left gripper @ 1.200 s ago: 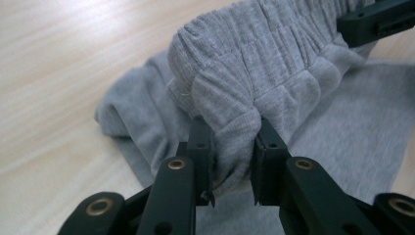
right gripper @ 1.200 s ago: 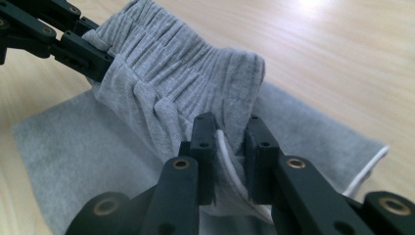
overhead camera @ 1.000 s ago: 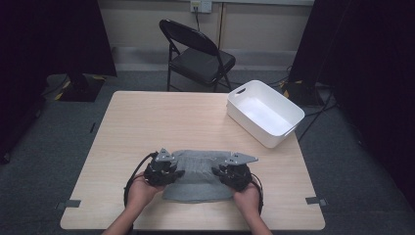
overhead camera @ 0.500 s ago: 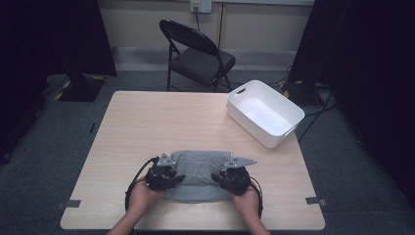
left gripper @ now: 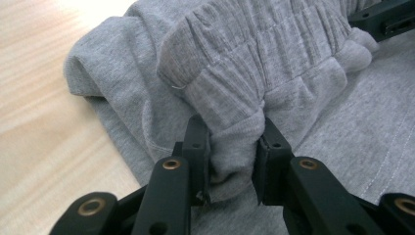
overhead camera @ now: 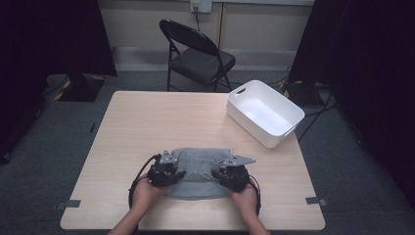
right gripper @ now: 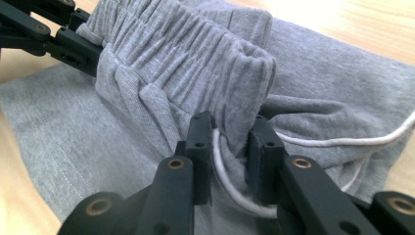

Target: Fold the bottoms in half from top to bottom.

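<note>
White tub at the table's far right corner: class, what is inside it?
The white tub looks empty in the high view; its white floor shows bare. The strip behind its near wall is hidden.

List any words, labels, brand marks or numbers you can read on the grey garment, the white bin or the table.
None can be read.
The grey knit garment with the elastic waistband bears no print or tag.
The white plastic bin and the light wooden table are plain.
The wall outlet plate is too small to read.

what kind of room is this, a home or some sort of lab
Most likely a recording lab or studio, not a home: black curtains flank a lone wooden table, tape marks sit at its corners, and cables trail over grey carpet.
</note>
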`<state>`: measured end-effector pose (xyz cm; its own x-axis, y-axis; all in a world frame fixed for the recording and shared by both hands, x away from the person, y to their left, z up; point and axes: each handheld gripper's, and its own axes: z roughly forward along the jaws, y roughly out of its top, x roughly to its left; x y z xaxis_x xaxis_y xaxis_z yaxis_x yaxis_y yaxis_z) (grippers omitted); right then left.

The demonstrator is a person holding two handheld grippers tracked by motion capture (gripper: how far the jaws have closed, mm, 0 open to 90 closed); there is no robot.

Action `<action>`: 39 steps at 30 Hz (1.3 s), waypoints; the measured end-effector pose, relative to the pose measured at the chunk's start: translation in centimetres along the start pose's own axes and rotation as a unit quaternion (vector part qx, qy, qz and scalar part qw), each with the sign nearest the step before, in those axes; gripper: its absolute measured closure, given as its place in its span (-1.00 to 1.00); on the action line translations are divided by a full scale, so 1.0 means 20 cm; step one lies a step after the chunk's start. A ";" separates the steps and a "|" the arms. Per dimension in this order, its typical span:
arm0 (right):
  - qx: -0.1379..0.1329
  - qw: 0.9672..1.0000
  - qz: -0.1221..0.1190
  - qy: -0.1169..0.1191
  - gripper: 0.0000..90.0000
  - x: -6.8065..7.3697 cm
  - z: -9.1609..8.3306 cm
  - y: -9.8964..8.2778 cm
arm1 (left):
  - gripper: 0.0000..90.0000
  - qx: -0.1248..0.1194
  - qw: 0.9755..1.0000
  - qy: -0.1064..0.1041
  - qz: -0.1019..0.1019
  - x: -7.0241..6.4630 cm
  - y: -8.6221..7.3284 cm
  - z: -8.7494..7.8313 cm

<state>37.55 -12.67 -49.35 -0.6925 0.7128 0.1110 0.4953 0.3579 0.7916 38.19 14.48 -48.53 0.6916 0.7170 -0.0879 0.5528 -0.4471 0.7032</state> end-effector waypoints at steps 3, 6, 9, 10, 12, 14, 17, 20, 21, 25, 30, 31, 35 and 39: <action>-0.005 1.000 0.004 -0.004 0.65 -0.04 0.04 0.03 | 0.59 -0.001 1.000 0.005 -0.012 0.04 0.04 0.03; 0.000 1.000 0.004 -0.008 0.65 -0.07 0.07 0.06 | 0.59 -0.002 1.000 0.005 -0.020 0.06 0.06 0.05; 0.007 1.000 0.010 -0.008 0.63 -0.09 0.08 0.08 | 0.58 0.000 1.000 0.002 -0.023 0.07 0.06 0.05; 0.008 1.000 0.010 -0.008 0.62 -0.08 0.07 0.08 | 0.58 0.000 1.000 0.002 -0.023 0.07 0.06 0.05; 0.006 1.000 0.015 -0.006 0.58 -0.08 0.07 0.08 | 0.56 -0.006 0.999 -0.006 -0.036 0.08 0.05 0.05; 0.005 1.000 0.026 -0.004 0.50 -0.08 0.06 0.08 | 0.54 -0.004 0.999 -0.007 -0.041 0.08 0.05 0.04; 0.008 0.999 0.032 -0.006 0.35 -0.07 0.04 0.08 | 0.43 -0.003 0.999 -0.009 -0.043 0.07 0.06 0.03; 0.016 0.999 0.031 -0.015 0.24 -0.06 0.00 0.10 | 0.27 0.000 0.999 -0.016 -0.044 0.06 0.07 0.02; 0.014 0.999 0.035 -0.013 0.17 -0.06 -0.01 0.10 | 0.25 0.000 0.999 -0.017 -0.042 0.06 0.07 0.01; 0.010 0.999 0.039 -0.013 0.03 -0.06 -0.06 0.11 | 0.05 -0.005 0.999 -0.025 -0.048 0.06 0.08 -0.01; 0.012 0.999 0.041 -0.015 -0.08 -0.08 -0.11 0.13 | -0.15 -0.036 0.998 -0.031 -0.052 0.07 0.13 -0.09; 0.012 0.999 0.043 -0.015 -0.10 -0.08 -0.12 0.14 | -0.21 -0.038 0.998 -0.029 -0.049 0.07 0.14 -0.10; 0.008 0.999 0.034 -0.010 -0.14 -0.08 -0.16 0.17 | -0.34 -0.049 0.997 -0.026 -0.058 0.10 0.17 -0.14; -0.003 0.999 0.035 -0.005 -0.15 -0.09 -0.20 0.21 | -0.34 -0.061 0.995 -0.028 -0.076 0.14 0.20 -0.16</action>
<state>38.65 -14.90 -43.85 -0.6501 0.7427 0.1605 0.5398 0.3028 0.7854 40.84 16.42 -43.74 0.6313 0.7384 -0.2369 0.5944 -0.2645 0.7595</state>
